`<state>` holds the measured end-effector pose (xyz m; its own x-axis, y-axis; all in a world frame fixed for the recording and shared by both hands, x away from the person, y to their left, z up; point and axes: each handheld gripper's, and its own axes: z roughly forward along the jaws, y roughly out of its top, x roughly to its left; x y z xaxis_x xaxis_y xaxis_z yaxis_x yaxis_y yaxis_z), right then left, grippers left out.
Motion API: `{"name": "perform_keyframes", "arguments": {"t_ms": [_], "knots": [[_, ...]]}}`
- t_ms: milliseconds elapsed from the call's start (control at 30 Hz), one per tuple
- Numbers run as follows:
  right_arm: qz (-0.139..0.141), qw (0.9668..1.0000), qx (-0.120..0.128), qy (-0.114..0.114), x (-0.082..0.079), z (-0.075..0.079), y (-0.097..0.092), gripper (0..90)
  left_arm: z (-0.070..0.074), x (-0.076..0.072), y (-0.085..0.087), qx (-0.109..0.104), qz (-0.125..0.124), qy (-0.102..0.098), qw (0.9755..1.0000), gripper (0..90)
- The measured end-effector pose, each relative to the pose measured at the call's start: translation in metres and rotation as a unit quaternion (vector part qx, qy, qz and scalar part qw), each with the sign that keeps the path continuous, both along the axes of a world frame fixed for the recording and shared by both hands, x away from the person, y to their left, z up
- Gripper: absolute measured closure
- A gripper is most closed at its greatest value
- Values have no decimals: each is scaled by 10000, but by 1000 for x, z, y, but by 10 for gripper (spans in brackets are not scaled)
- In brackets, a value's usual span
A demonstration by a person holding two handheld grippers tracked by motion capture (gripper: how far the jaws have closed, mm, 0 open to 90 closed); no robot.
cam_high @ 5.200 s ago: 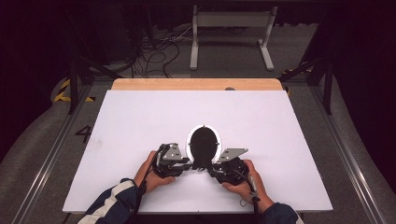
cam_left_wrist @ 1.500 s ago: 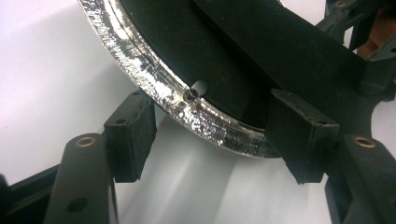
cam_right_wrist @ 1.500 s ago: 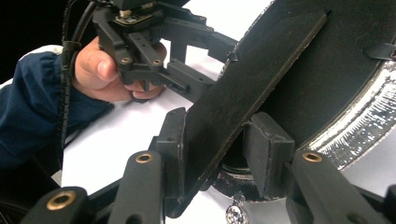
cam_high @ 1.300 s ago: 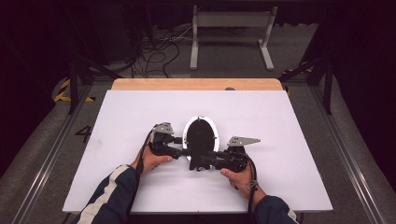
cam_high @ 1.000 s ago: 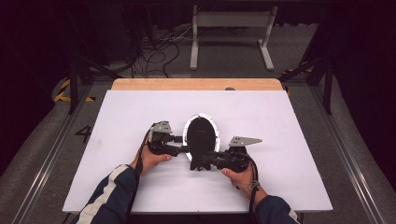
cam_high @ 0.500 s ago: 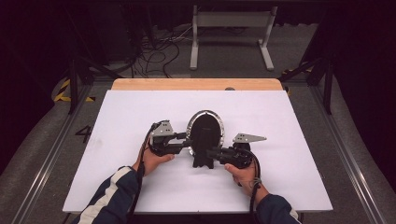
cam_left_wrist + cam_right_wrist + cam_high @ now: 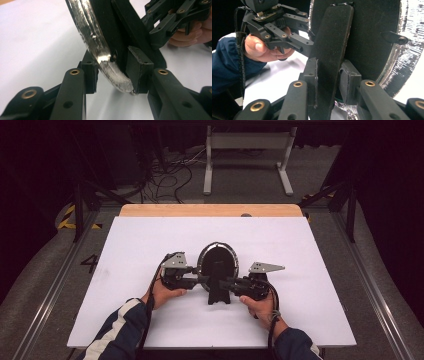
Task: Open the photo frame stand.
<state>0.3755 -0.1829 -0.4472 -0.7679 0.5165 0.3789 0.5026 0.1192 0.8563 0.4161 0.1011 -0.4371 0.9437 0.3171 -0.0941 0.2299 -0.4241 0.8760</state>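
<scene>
An oval frame (image 7: 218,260) with a silver rim (image 7: 92,32) and a black back (image 7: 372,37) stands tilted at the middle of the white table (image 7: 300,250). Its black stand leg (image 7: 218,292) points toward the near edge. My left gripper (image 7: 202,279) comes in from the left. Its jaws have just been closing and now pinch the lower rim between the pads (image 7: 138,70). My right gripper (image 7: 224,284) comes in from the right, shut on the stand leg (image 7: 334,37), with the left gripper (image 7: 277,30) showing behind it.
A wooden strip (image 7: 210,210) runs along the table's far edge. Beyond it stand a grey metal frame (image 7: 247,150) and loose cables (image 7: 170,175) on the floor. Bare white table lies on both sides of the hands.
The oval frame, flat on the table at first, has tipped up further onto its edge. The stand leg now sticks out toward the near side. The right gripper has shifted a little to the right.
</scene>
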Motion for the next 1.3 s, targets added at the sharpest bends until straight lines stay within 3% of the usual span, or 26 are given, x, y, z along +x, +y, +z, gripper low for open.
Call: {"name": "perform_keyframes", "arguments": {"t_ms": [133,300,367,500,567,667,1000,1133,1300], "knots": [[7,10000,66,-42,-1,1,1,707,4,-3,-1,148,141,-207,9996,626],[41,9999,100,-117,-3,7,0,708,9,-8,-4,262,402,-617,9969,664],[11,9999,73,-134,-3,7,0,709,9,-10,-5,276,492,-755,9955,668],[-32,9998,-31,-183,-3,9,0,708,10,-10,-7,406,731,-1101,9904,726],[-90,9998,-97,-164,-3,8,0,716,7,-8,-7,357,731,-1069,9909,735],[-134,9995,-196,-197,-3,7,1,716,8,-11,-9,454,734,-1194,9891,734],[-114,9989,-393,-232,-6,4,5,747,4,-9,-9,351,689,-977,9922,675],[-38,9984,-505,-248,-8,4,8,762,-1,-7,-14,550,621,-931,9922,641],[-38,9985,-480,-269,-8,3,9,763,-6,-5,-17,739,657,-1005,9900,667]]}}
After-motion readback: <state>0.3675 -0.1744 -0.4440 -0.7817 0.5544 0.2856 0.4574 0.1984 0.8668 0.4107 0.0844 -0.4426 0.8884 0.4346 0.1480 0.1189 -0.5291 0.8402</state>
